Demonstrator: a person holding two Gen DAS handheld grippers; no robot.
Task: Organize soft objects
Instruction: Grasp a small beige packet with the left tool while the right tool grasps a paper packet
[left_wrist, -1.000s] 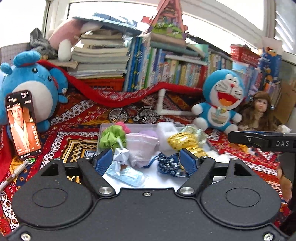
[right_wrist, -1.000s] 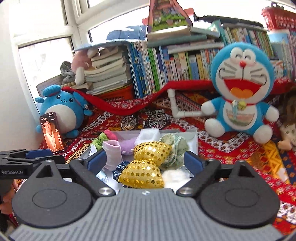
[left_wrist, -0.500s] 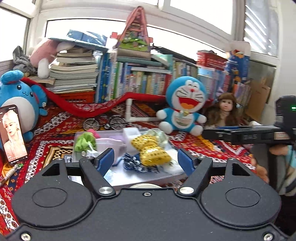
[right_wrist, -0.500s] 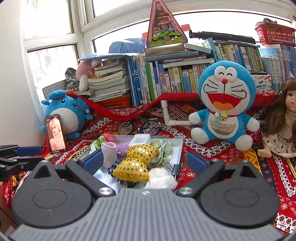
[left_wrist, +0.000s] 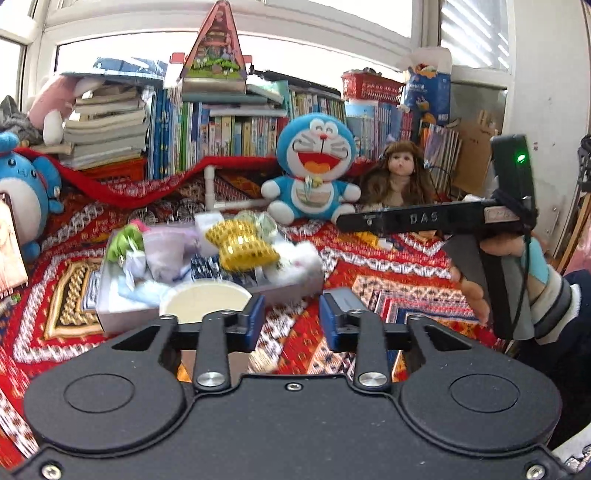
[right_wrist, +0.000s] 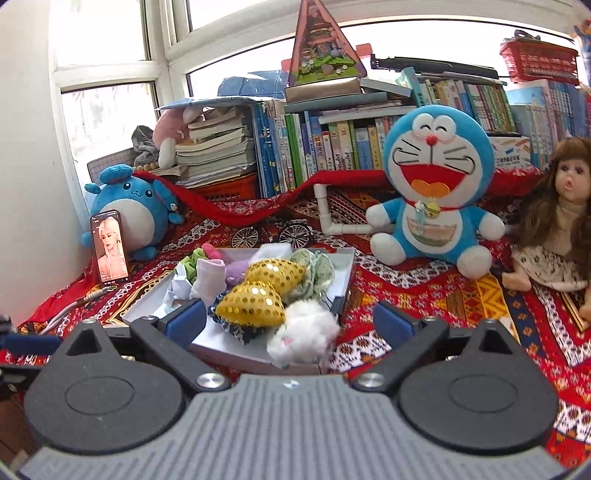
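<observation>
A white tray (right_wrist: 347, 266) on the patterned red cloth holds several soft items: two gold sequin pouches (right_wrist: 255, 304), a white fluffy piece (right_wrist: 303, 332), a pale sock (right_wrist: 208, 277) and a green scrunchie (left_wrist: 123, 240). My right gripper (right_wrist: 288, 321) is open wide, just short of the tray's near edge, with nothing gripped. My left gripper (left_wrist: 291, 314) hovers to the right of the tray (left_wrist: 122, 321) over bare cloth. Its jaws are closing to a narrow gap with nothing between them. A cream round thing (left_wrist: 203, 297) sits at the tray's near edge.
A blue cat plush (right_wrist: 436, 188), a doll (right_wrist: 561, 221), a blue round plush (right_wrist: 125, 206) with a phone (right_wrist: 110, 247) leaning on it, a small wire bicycle (right_wrist: 273, 234) and rows of books (right_wrist: 332, 147) ring the tray. A hand (left_wrist: 517, 258) holds the right gripper's handle.
Both grippers have drawn back from the tray. The left view has swung right, leaving the tray to its left, and its jaws have narrowed sharply. The right jaws stay wide.
</observation>
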